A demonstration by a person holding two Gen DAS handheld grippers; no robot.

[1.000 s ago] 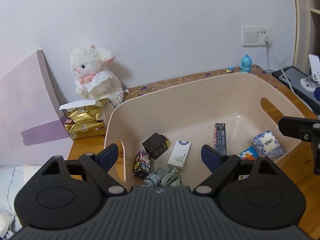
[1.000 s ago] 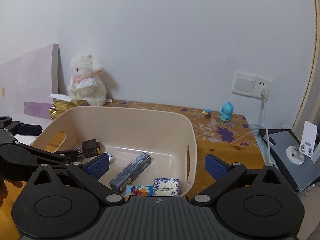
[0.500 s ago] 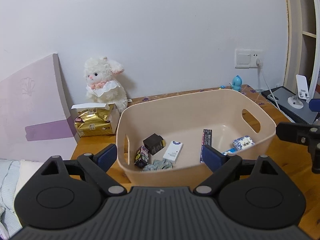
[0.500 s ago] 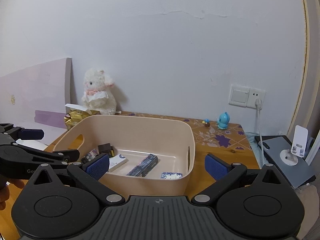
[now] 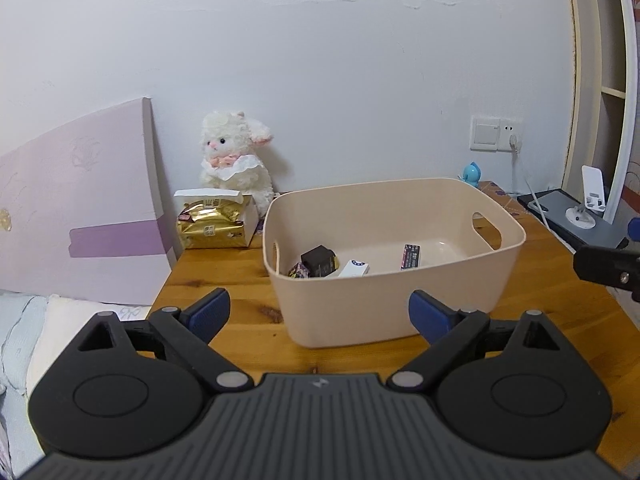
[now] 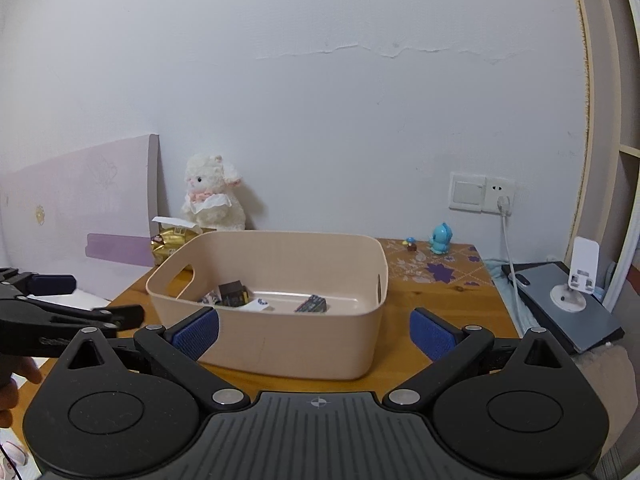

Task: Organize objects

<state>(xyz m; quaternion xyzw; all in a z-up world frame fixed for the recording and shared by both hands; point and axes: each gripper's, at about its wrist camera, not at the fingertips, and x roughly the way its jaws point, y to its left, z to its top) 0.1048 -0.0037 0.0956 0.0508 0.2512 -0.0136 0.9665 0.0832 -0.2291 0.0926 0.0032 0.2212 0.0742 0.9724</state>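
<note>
A beige plastic bin stands on the wooden table; it also shows in the right wrist view. Inside lie a black box, a white box, a dark long box and a small patterned packet. My left gripper is open and empty, in front of the bin's near wall. My right gripper is open and empty, also in front of the bin. The left gripper's fingers show at the left of the right wrist view.
A white plush lamb and a gold tissue pack stand at the back left by a pink board. A blue figurine, a wall socket with a cable, and a grey device with a white stand are on the right.
Both grippers have pulled back and away from the bin, so it looks smaller and farther. Both stay open and empty. The bin's contents have not moved.
</note>
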